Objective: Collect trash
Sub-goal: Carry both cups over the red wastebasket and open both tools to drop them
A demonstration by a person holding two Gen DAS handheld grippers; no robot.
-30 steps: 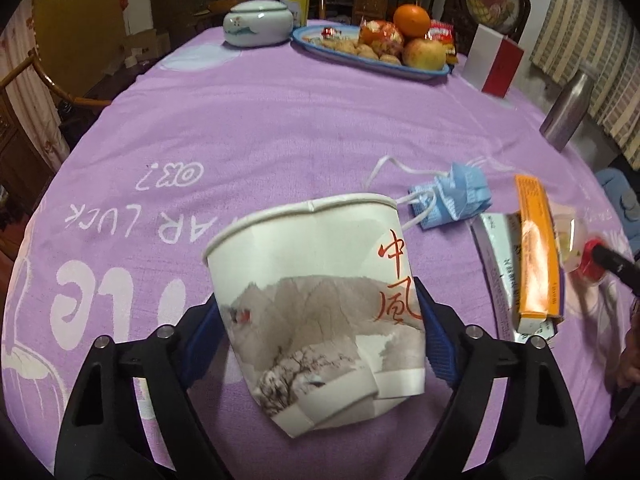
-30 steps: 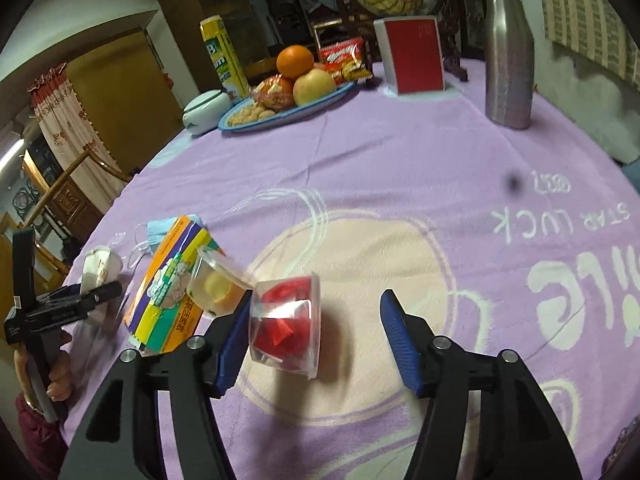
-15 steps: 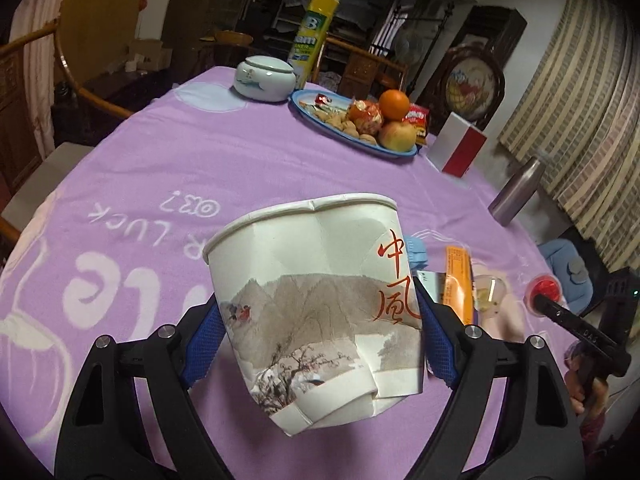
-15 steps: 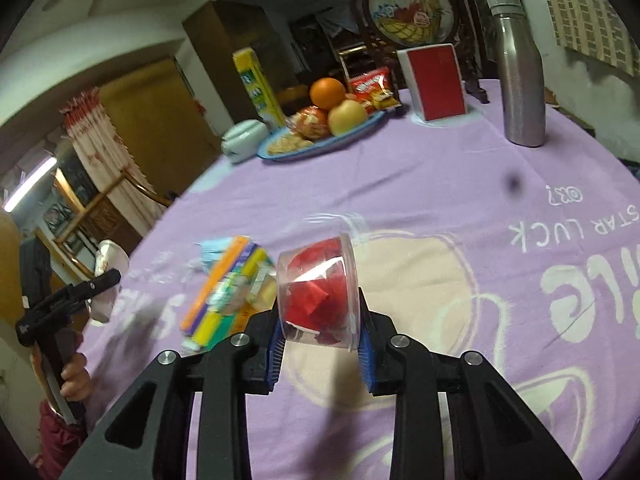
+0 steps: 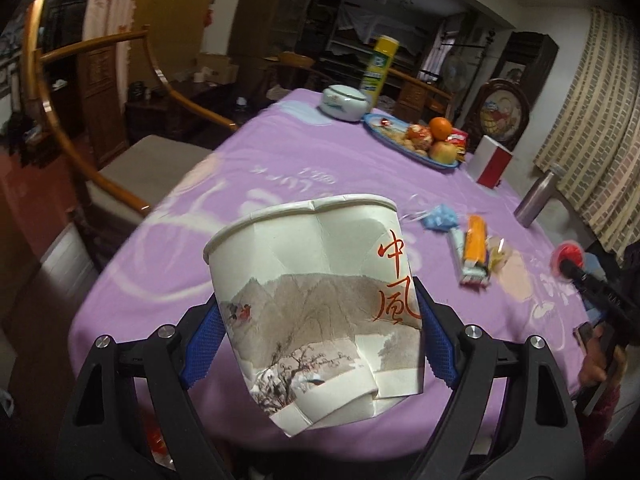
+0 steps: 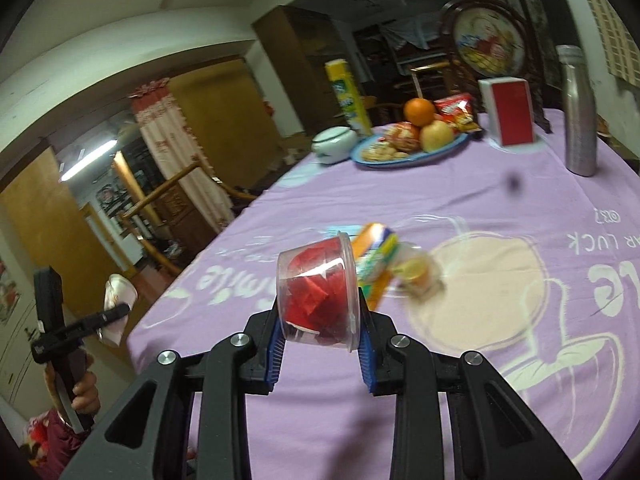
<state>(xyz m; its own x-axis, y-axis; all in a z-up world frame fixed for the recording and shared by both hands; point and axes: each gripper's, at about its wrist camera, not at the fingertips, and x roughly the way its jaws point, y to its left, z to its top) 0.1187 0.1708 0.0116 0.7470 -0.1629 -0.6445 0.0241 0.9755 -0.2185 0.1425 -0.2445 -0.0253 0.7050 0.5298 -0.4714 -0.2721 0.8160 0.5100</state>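
A crumpled white paper cup (image 5: 320, 280) with a mountain print and red characters hangs above the near table edge, my left gripper (image 5: 320, 340) shut on its sides. In the right wrist view, my right gripper (image 6: 320, 340) is shut on a clear plastic cup (image 6: 316, 288) filled with red scraps, lifted off the purple tablecloth (image 6: 480, 208). On the cloth lie a blue face mask (image 5: 440, 218), an orange and white box (image 5: 474, 248) and a small clear cup with yellow inside (image 6: 418, 276). The left wrist view shows the red cup (image 5: 566, 254) at the far right.
At the table's far end stand a blue fruit plate (image 5: 412, 148), a white lidded bowl (image 5: 344, 102), a yellow can (image 5: 380, 64), a red and white box (image 5: 494, 164) and a steel bottle (image 6: 580, 112). A wooden chair (image 5: 132, 160) stands at the table's left side.
My right gripper shut on the red-filled cup and lifted it off the cloth. My left gripper rose and drew back to the table edge with the paper cup still in it.
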